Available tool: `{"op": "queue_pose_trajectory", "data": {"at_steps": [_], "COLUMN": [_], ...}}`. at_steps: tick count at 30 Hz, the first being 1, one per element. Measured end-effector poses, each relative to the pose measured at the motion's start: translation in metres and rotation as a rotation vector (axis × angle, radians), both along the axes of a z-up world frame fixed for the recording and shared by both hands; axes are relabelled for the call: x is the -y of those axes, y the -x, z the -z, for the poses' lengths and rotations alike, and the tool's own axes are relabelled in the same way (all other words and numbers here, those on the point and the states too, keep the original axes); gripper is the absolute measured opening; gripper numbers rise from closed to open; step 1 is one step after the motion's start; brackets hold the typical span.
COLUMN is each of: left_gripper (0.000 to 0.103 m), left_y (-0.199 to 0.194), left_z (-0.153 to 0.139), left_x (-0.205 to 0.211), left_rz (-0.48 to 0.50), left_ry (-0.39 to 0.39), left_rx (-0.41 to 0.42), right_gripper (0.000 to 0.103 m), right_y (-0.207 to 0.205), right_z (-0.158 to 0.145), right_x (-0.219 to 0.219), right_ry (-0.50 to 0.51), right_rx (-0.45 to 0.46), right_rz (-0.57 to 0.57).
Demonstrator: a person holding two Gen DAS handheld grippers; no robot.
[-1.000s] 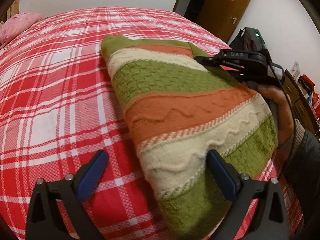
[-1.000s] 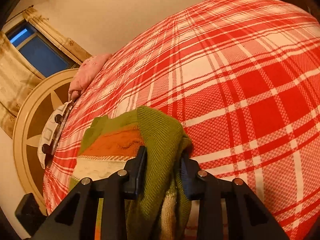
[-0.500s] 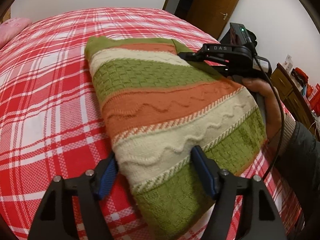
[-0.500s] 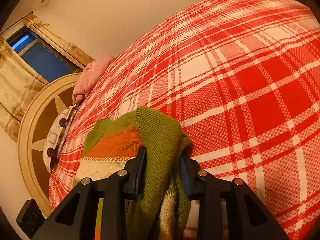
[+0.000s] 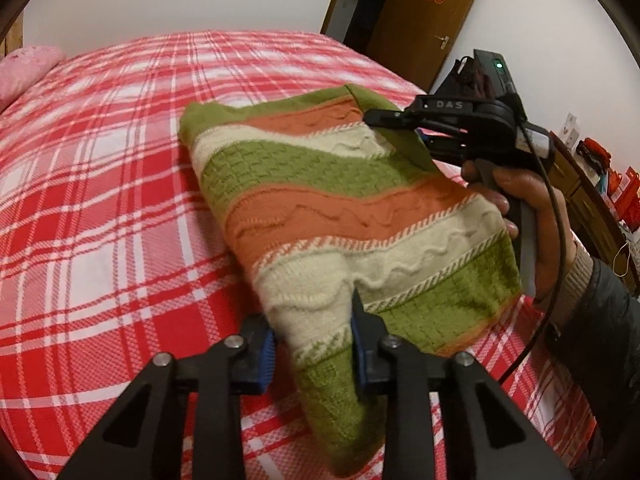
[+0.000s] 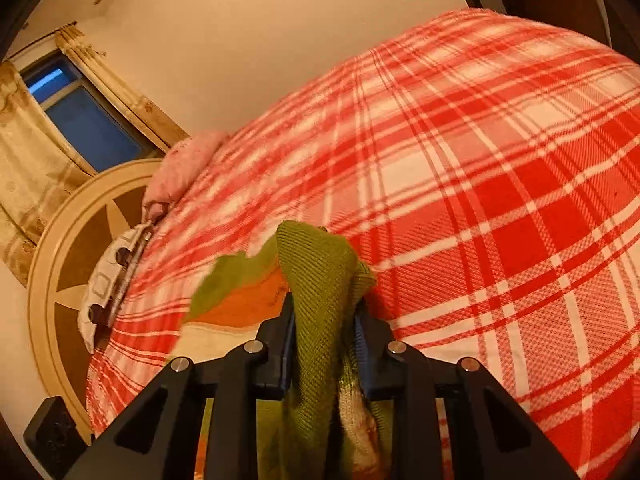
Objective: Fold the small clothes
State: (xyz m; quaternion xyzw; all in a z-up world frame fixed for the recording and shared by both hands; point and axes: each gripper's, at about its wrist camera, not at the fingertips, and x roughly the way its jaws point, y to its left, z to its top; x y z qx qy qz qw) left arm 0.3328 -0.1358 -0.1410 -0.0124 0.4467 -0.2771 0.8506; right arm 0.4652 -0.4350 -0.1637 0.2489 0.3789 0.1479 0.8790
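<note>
A striped knit sweater (image 5: 340,200) in green, orange and cream lies folded on the red plaid bed (image 5: 100,200). My left gripper (image 5: 314,340) is at the sweater's near edge. Its jaws are closing, the cream and green knit is bunched between the blue pads, and they press on it. In the left wrist view, my right gripper (image 5: 400,132) holds the far right corner, with a hand (image 5: 532,200) on its handle. Seen from the right wrist, a green fold of the sweater (image 6: 316,264) stands pinched in my right gripper (image 6: 324,320), whose jaws are closing tighter.
A pink pillow (image 6: 184,164) lies at the head of the bed by a round wooden headboard (image 6: 68,248) and a curtained window (image 6: 80,116). A brown door (image 5: 424,16) stands behind the bed. Dark furniture (image 5: 592,184) lines the right side. Plaid bedding (image 6: 480,200) stretches beyond the sweater.
The left jaws went from wide apart to pinching the sweater's near edge, which has bunched up. The right gripper has risen a little with its green corner.
</note>
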Motion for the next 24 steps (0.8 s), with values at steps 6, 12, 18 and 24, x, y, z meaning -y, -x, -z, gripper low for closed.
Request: {"op": "queue_pose_trajectory", "data": {"at_steps": [6, 12, 18, 24], "left_gripper": [0.028, 0.028, 0.027, 0.027], "left_y": [0.017, 0.036, 0.057, 0.083], "left_z": [-0.021, -0.035, -0.044, -0.054], "left_x": [-0.01, -0.032, -0.059, -0.093], "left_rz": [-0.006, -0.02, -0.056, -0.111], "left_ry": [0.001, -0.017, -0.024, -0.015], "left_rx": [0.056, 0.078, 0.091, 0.101], "right_gripper": [0.025, 0.025, 0.024, 0.024], "right_y": [0.014, 0.031, 0.049, 0.064], "right_z": [-0.013, -0.02, -0.033, -0.04], "right_x": [-0.012, -0.032, -0.067, -0.113], "right_ry": [0.002, -0.026, -0.02, -0.008], "right_rx": [0.006, 0.012, 0.025, 0.033], "right_rz": [-0.008, -0.03, -0.081, -0.142]}}
